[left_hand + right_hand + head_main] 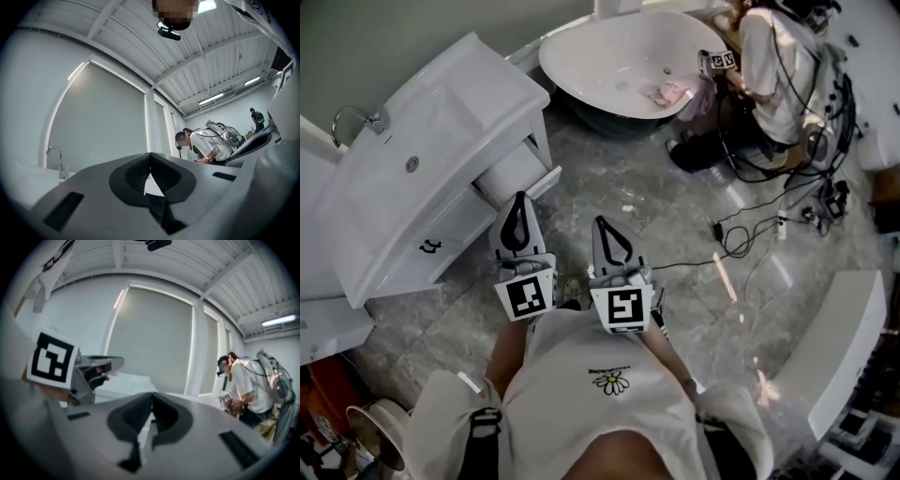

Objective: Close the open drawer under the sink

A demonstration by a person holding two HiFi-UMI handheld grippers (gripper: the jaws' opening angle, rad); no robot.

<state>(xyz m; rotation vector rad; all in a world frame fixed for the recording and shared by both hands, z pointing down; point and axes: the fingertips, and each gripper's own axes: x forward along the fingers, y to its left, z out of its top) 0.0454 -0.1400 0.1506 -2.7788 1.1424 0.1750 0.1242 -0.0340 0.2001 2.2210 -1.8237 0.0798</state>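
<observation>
Left gripper [519, 202] and right gripper [605, 228] both have claws pressed together, pinching nothing. The left tip is just beside the open drawer [514, 172] under the sink [441, 122].

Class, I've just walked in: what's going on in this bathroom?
A person holds tongs in each hand before a white sink whose drawer stands pulled out. The left tongs and right tongs are both shut and empty, the left ones pointing near the drawer. The drawer is not yet closed. Behind, another person bends over a bathtub.
</observation>
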